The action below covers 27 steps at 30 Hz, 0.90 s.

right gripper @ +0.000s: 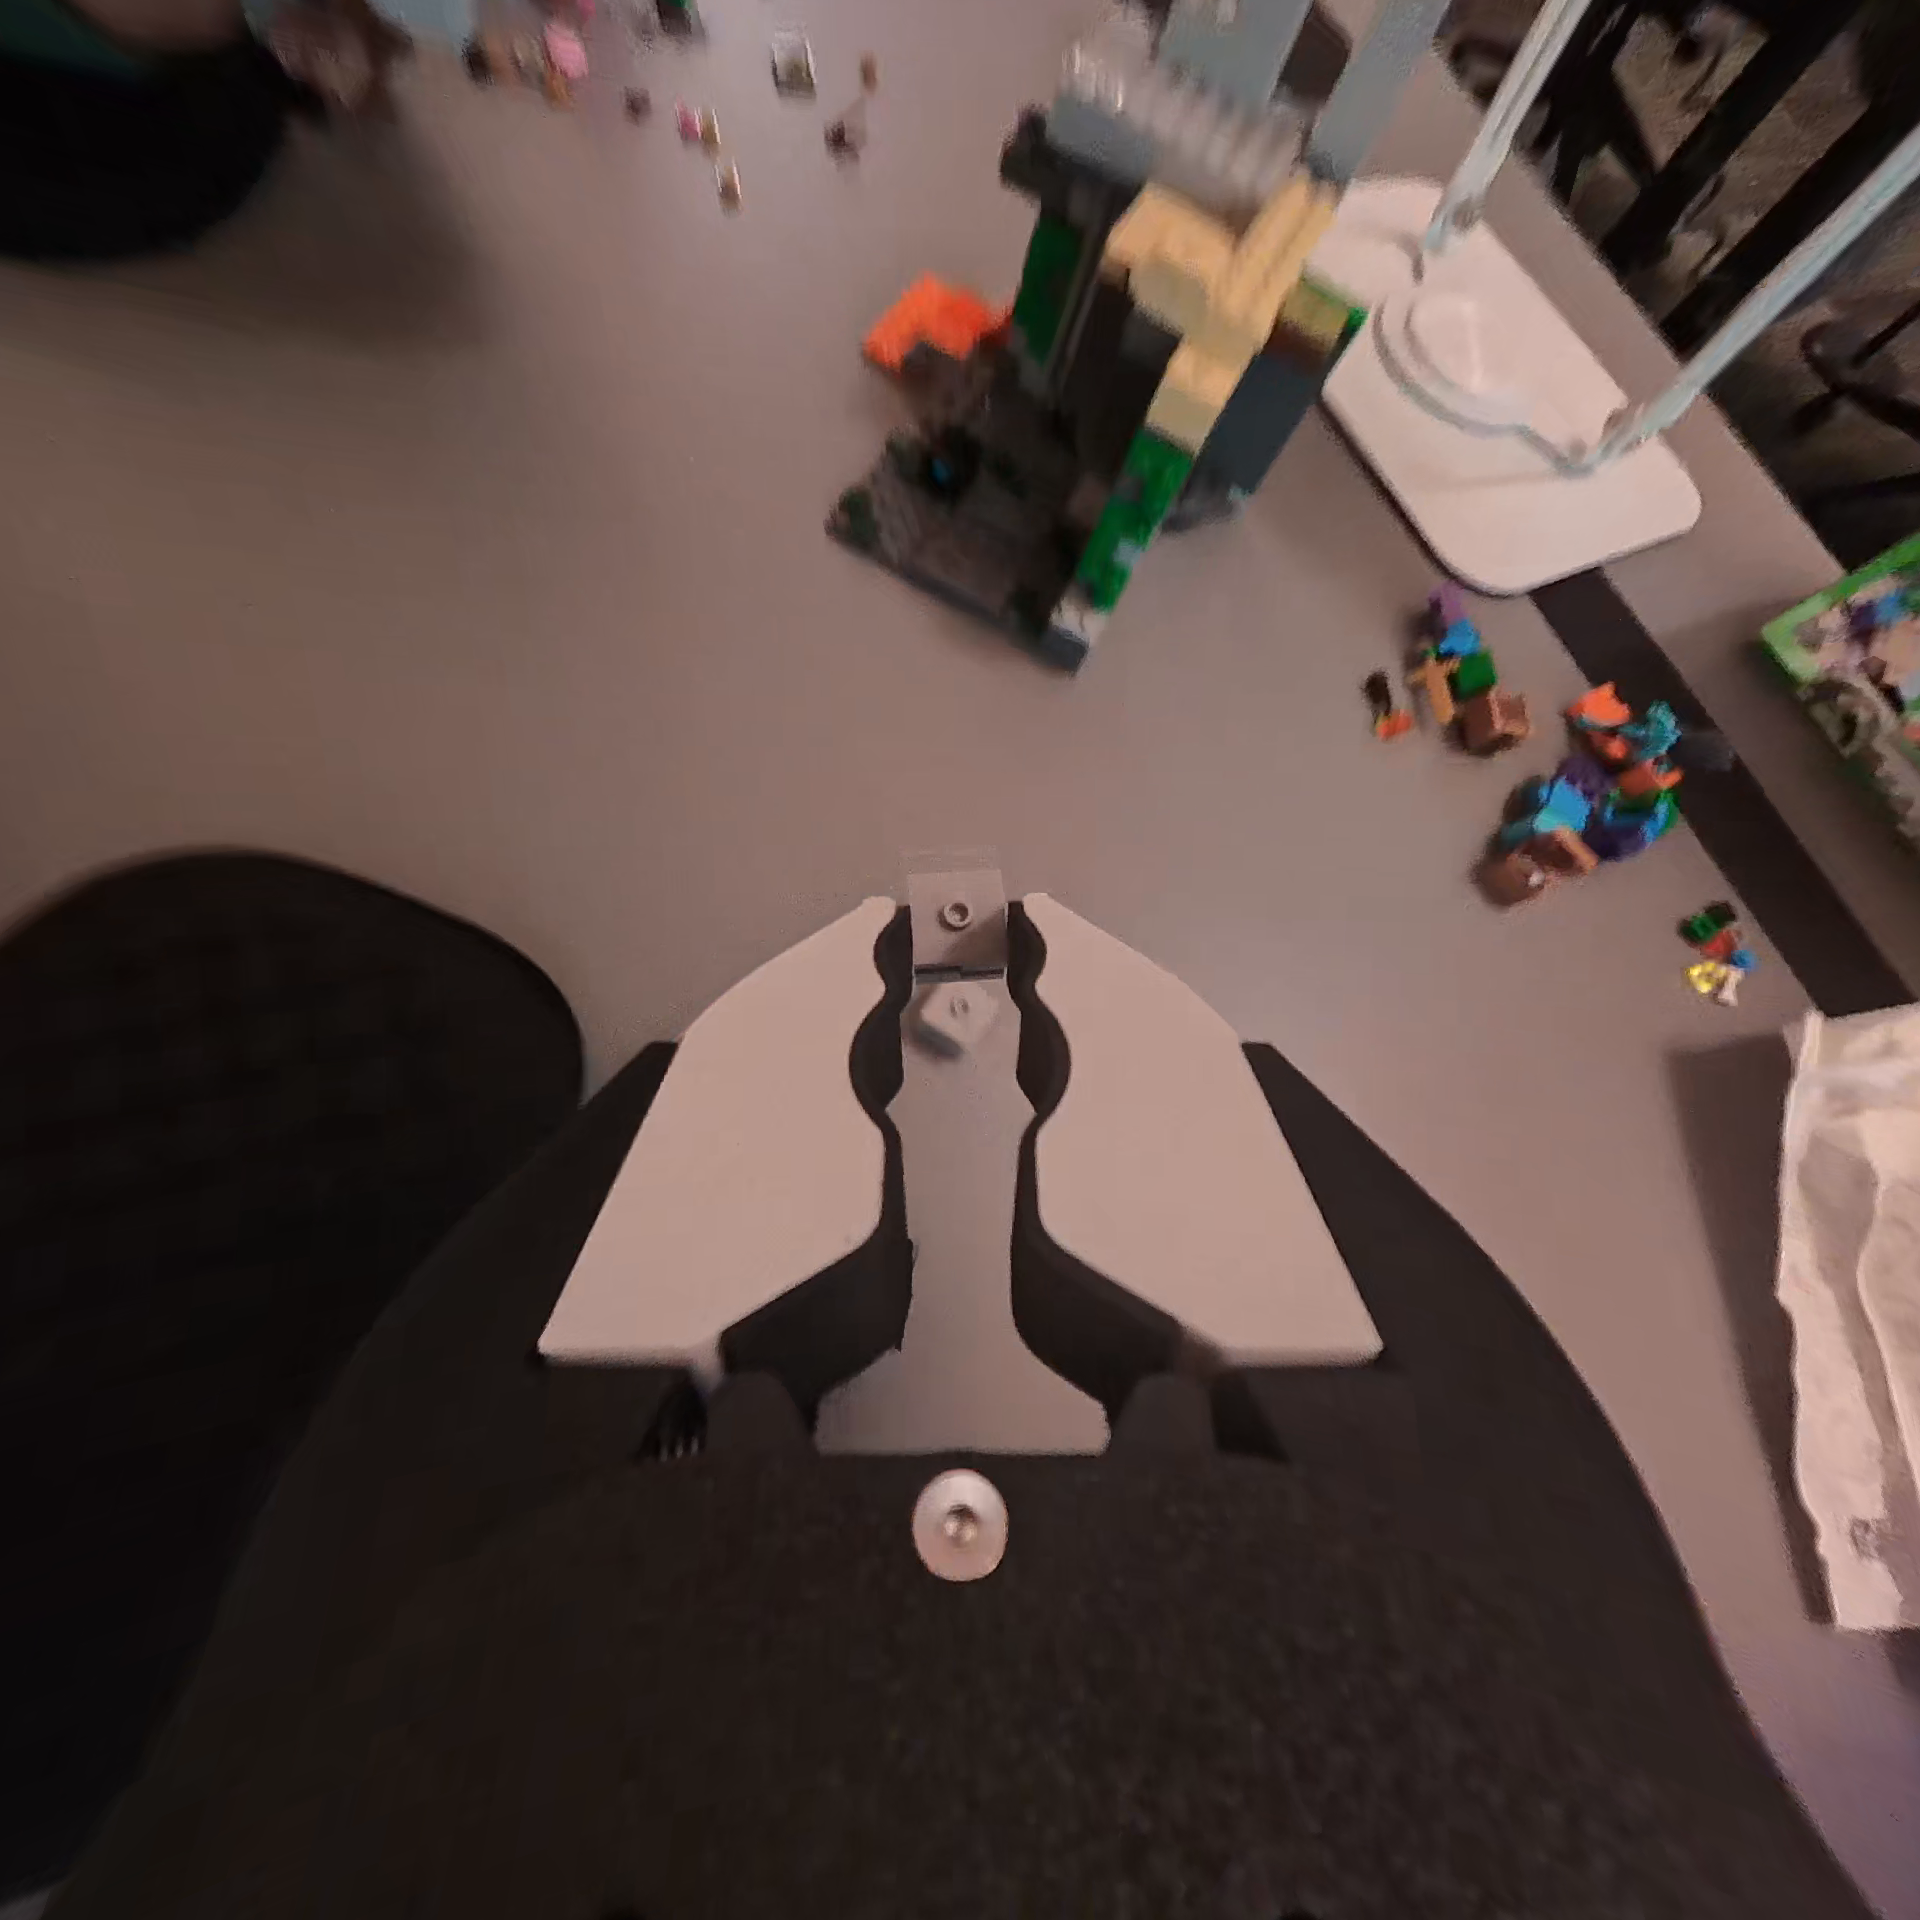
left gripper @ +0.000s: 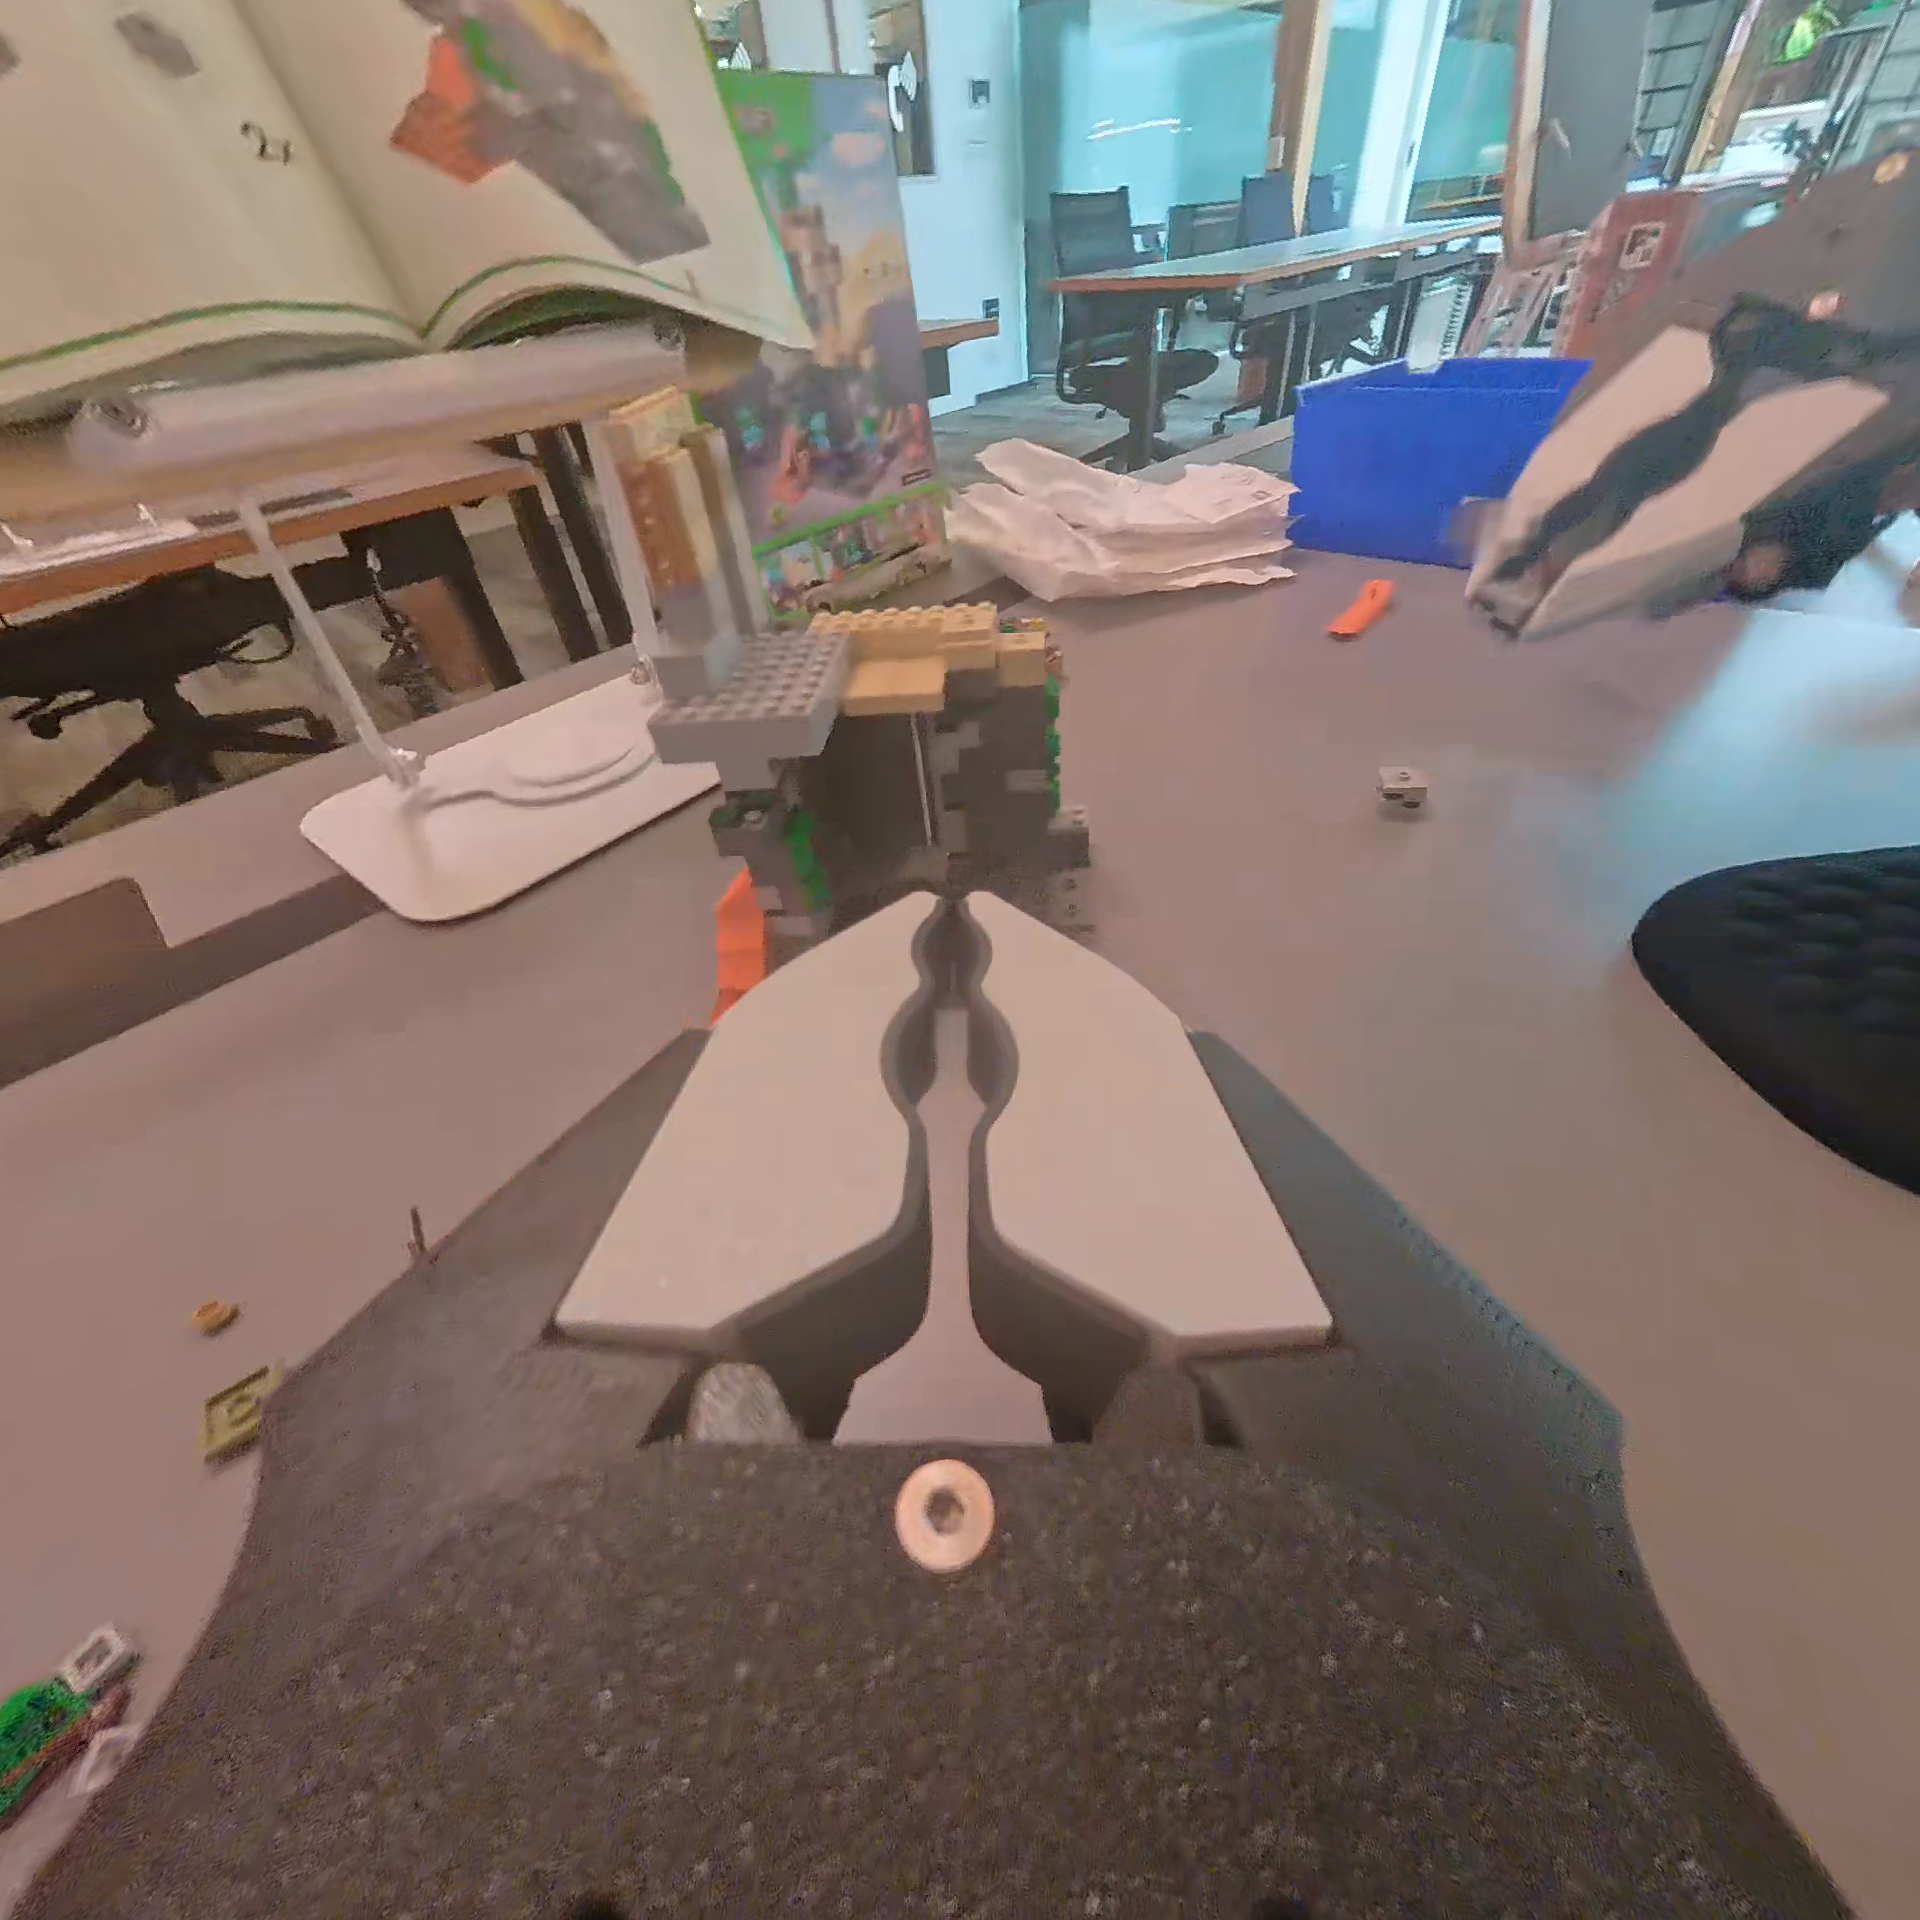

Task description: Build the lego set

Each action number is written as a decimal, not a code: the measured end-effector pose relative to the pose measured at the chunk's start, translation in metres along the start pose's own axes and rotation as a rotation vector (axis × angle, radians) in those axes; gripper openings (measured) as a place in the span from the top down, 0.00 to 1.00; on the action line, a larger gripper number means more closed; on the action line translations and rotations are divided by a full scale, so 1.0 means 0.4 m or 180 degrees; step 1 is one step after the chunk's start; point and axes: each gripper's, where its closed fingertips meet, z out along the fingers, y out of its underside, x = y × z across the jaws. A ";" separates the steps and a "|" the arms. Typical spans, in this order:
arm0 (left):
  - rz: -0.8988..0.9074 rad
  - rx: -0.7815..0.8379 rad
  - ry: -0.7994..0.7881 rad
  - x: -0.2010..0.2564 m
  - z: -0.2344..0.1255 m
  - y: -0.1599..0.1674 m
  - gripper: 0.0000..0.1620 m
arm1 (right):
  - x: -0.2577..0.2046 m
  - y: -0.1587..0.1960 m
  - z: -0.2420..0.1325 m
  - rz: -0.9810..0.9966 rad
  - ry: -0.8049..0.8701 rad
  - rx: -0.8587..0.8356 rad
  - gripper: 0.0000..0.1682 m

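Motion blurs the right claw [left gripper: 1507, 613] and lego build [right gripper: 1122, 343].

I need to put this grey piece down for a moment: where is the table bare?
Bare table lies between the black pad, the lego build and the right gripper. It is crowded right of the build: loose pieces, the white stand base and crumpled bags.
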 end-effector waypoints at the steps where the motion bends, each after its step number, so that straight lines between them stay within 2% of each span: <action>1: -0.0033 0.0005 -0.0014 -0.005 -0.001 0.003 1.00 | 0.000 0.028 0.011 -0.0007 -0.0022 -0.0080 0.90; 6: -0.0079 -0.0047 -0.0035 -0.008 -0.001 0.018 1.00 | -0.015 0.116 0.057 0.0049 -0.0166 -0.0402 0.90; 16: -0.0129 -0.0107 -0.0093 -0.017 0.001 0.033 0.95 | -0.011 0.162 0.091 -0.0090 -0.0200 -0.0725 0.90; 22: -0.0170 -0.0173 -0.0138 -0.024 0.004 0.047 0.93 | -0.014 0.157 0.096 -0.0140 -0.0186 -0.0659 0.89; 27: -0.0167 -0.0245 -0.0144 -0.024 0.014 0.060 0.94 | -0.005 0.119 0.080 -0.0062 -0.0163 -0.0400 0.80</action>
